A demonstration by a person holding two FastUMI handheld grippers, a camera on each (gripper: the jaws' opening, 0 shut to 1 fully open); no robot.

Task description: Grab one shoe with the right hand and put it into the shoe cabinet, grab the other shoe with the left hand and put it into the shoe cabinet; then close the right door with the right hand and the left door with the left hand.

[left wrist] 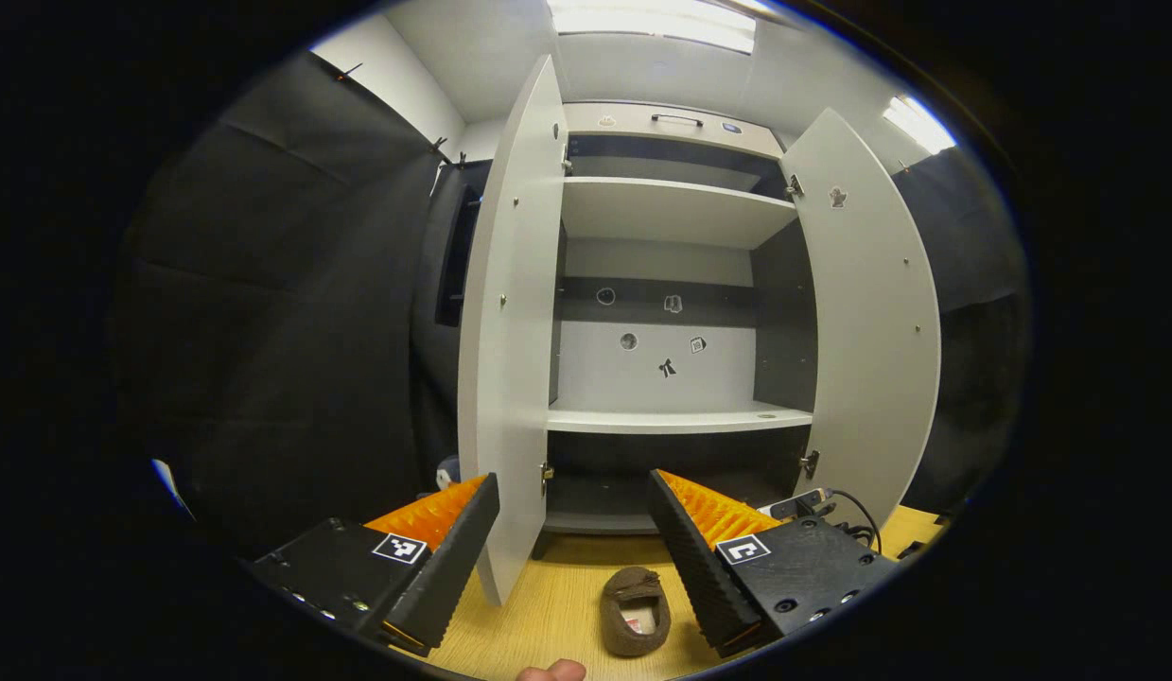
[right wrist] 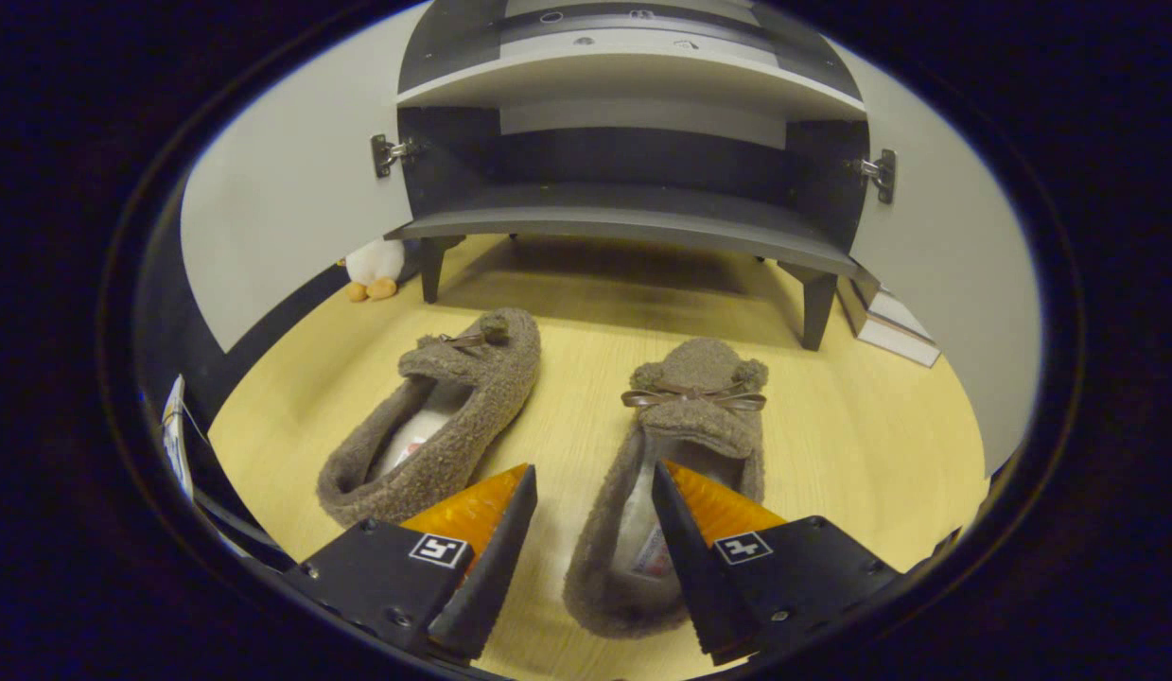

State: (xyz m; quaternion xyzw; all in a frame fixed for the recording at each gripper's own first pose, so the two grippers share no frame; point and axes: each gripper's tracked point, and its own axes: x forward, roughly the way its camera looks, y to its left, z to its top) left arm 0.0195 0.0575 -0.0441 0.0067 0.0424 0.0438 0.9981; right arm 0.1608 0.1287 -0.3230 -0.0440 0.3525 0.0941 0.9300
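Observation:
Two brown fuzzy slippers lie on the wooden floor in front of the shoe cabinet (right wrist: 633, 227). In the right gripper view my right gripper (right wrist: 593, 478) is open and low over the right slipper (right wrist: 699, 397). One finger is inside its opening and the other outside its left wall, with no squeeze visible. The left slipper (right wrist: 453, 407) lies beside it, untouched. In the left gripper view my left gripper (left wrist: 574, 492) is open and empty, held up facing the cabinet (left wrist: 675, 416). One slipper (left wrist: 635, 610) shows on the floor below and between its fingers.
Both cabinet doors stand wide open, the left door (left wrist: 510, 331) and the right door (left wrist: 874, 312). The shelves hold nothing. A plush toy (right wrist: 376, 265) sits by the cabinet's left leg, and flat boxes (right wrist: 888, 317) by the right leg. A cable (left wrist: 855, 515) trails on the floor.

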